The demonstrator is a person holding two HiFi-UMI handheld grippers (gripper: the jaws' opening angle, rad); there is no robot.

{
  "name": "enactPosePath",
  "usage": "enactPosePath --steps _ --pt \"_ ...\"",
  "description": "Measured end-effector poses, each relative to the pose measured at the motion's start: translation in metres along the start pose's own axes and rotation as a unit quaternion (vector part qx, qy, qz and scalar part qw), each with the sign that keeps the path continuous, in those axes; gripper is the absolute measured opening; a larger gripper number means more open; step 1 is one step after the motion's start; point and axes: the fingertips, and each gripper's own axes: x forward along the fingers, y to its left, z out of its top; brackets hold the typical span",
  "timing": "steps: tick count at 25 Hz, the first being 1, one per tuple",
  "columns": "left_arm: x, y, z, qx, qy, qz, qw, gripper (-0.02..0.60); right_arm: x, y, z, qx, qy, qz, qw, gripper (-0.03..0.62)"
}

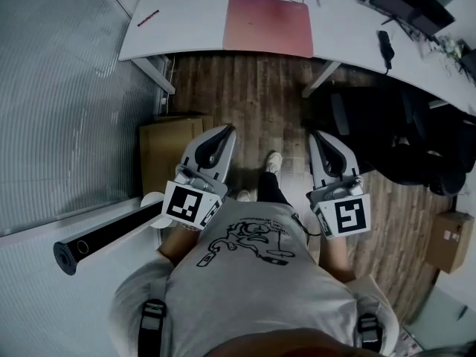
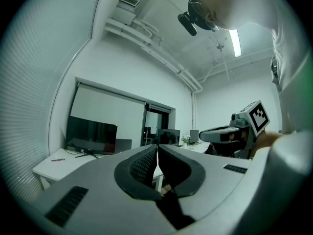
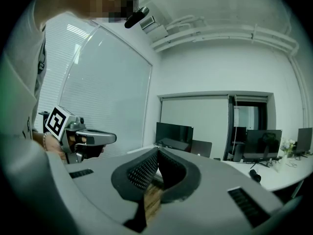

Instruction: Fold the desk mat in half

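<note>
While one desk mat [image 1: 268, 26] lies flat on the desk [image 1: 195, 19] | left claw [image 1: 227, 129] closed, empty | right claw [image 1: 313, 134] closed, empty

Head view: from above the person, facing steeply down. The left gripper [image 1: 227, 130] and right gripper [image 1: 313, 134] sit close below, with the desk [image 1: 186, 21] well ahead of both.

Left gripper view: looks level along its own jaws, with the right gripper off to its right.

Right gripper view: mirrored.

Both gripper views share the desk and monitor [image 2: 91, 136] ahead.

Office with white desk [image 1: 186, 21], monitor [image 2: 91, 136]
</note>
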Motion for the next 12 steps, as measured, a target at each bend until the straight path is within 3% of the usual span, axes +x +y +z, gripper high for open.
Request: enactPosePath --steps 12 --pt "0.113 0.011 0.011 0.002 0.001 0.012 0.9999 0.028 0.055 -0.103 0.007 -0.006 0.0 0.015 1.0 0.008"
